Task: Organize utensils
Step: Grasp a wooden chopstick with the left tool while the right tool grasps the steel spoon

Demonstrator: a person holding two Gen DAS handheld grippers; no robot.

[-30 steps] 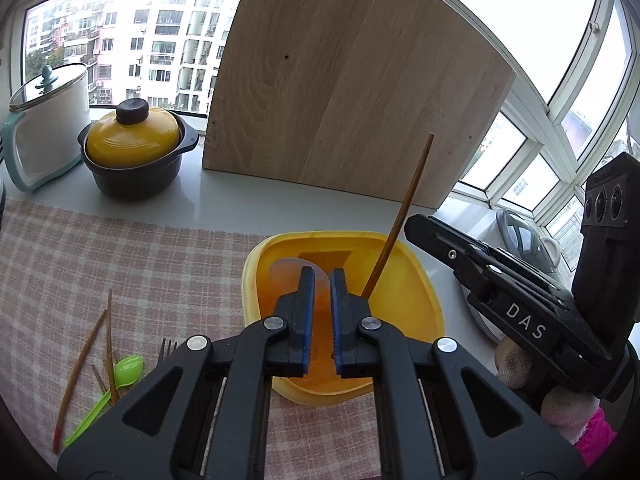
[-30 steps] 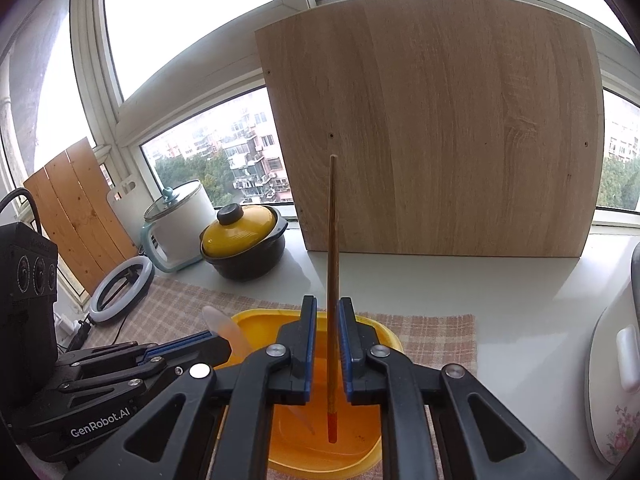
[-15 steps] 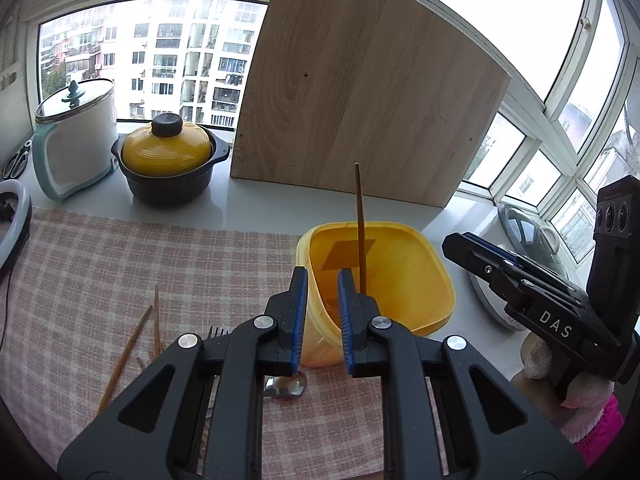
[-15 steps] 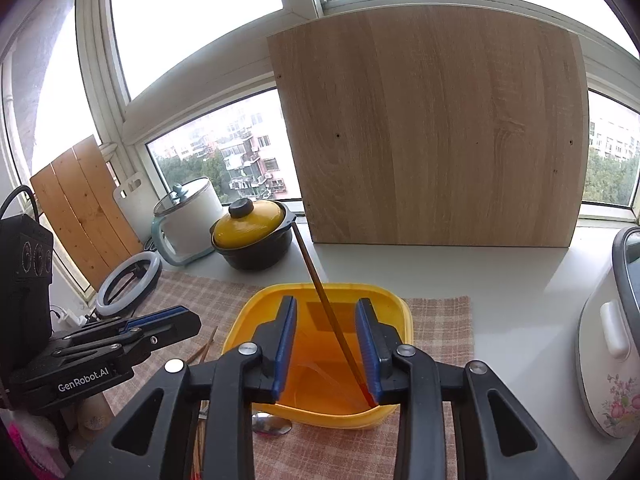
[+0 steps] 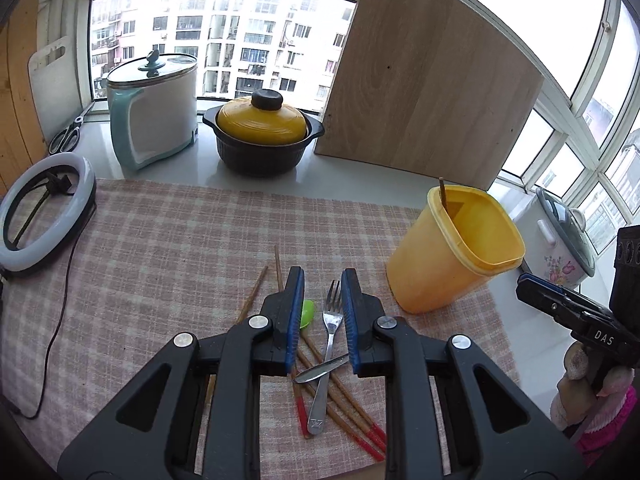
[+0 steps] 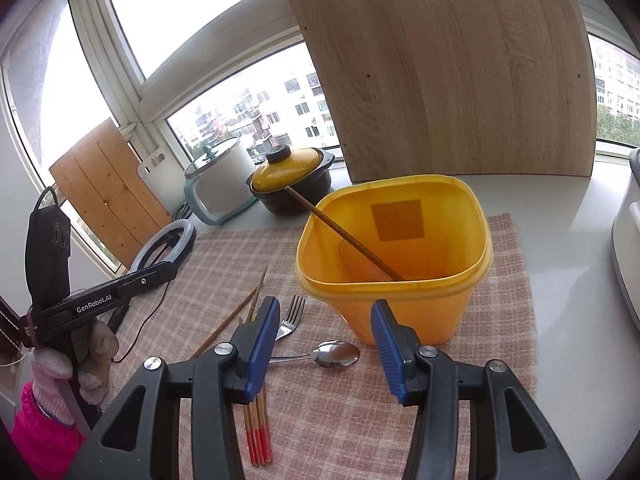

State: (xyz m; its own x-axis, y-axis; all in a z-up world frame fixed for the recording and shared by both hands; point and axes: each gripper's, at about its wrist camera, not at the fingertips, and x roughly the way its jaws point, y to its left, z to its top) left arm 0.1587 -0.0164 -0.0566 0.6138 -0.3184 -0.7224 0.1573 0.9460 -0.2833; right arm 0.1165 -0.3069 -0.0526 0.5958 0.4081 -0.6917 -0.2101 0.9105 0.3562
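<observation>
A yellow plastic tub [image 5: 456, 252] [image 6: 394, 256] stands on the checked cloth and holds one brown chopstick [image 6: 344, 234] leaning on its rim, plus a clear spoon. Loose on the cloth lie a metal fork [image 5: 330, 344] [image 6: 290, 318], a metal spoon [image 6: 334, 354], a green spoon [image 5: 308, 312] and several red-tipped chopsticks [image 5: 340, 412] [image 6: 258, 424]. My left gripper [image 5: 322, 312] is open and empty above the fork. My right gripper [image 6: 324, 344] is wide open and empty, above the metal spoon in front of the tub.
A yellow-lidded black pot [image 5: 262, 136], a white cooker [image 5: 154, 108] and a wooden board [image 5: 424, 88] stand at the back. A ring light [image 5: 44, 208] with cable lies at the left. A flowered rice cooker [image 5: 564, 232] is at the right.
My right gripper opened and let the chopstick drop into the tub. Both grippers pulled back from the tub. My left gripper opened and moved over the loose utensils.
</observation>
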